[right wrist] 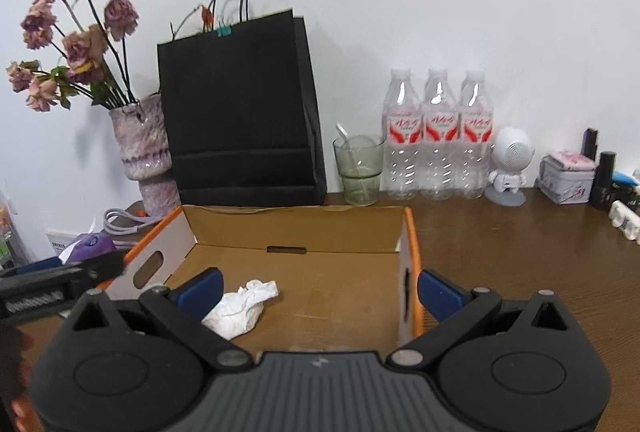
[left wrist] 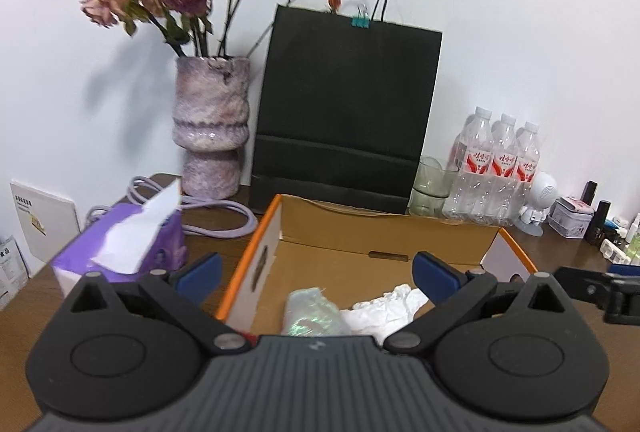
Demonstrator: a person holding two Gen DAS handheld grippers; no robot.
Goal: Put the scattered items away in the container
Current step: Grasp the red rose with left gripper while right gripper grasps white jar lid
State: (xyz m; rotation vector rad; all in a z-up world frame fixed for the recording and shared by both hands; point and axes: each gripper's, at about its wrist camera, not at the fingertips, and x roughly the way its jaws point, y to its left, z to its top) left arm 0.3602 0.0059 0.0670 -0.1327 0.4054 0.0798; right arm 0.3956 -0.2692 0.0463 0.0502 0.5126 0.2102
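Purple cardboard tissue box [left wrist: 120, 252] at far left, white sheet sticking up, outside the container. Just right of it, open brown cardboard box with orange rim [left wrist: 240, 256], lying on the dark wooden table [right wrist: 500, 232] in front of a tall black paper bag [left wrist: 344, 112]. Left gripper [left wrist: 318, 272] poised over the box's left half, blue pads spread wide, gripping nothing. Below and between those pads, on the box floor, a crinkled iridescent plastic wrapper [left wrist: 312, 316], seemingly touching a crumpled white paper wad [left wrist: 384, 308] on its right. By the look of them, both feather-light, soft, easily crushed, nothing breakable. Wrapper likely slick and springy, so best pinched across a thick fold near the middle rather than at a loose edge. Paper wad grippier, fine to squeeze anywhere across its bulk. Further right, right gripper [right wrist: 320, 291] straddling the box's right wall, equally wide open and empty, left pad in front of the wad, right pad outside over bare table. Beyond, along the wall, green-tinted glass cup [right wrist: 360, 168], three clear plastic water bottles [right wrist: 438, 136], white round-headed figurine [right wrist: 510, 160], small printed tin [right wrist: 566, 176] and dark cosmetic tubes [right wrist: 606, 180]. Cup probably fragile, bottles smooth and slippery, best taken mid-body. Cannot tell which of these, if any, counts as scattered.
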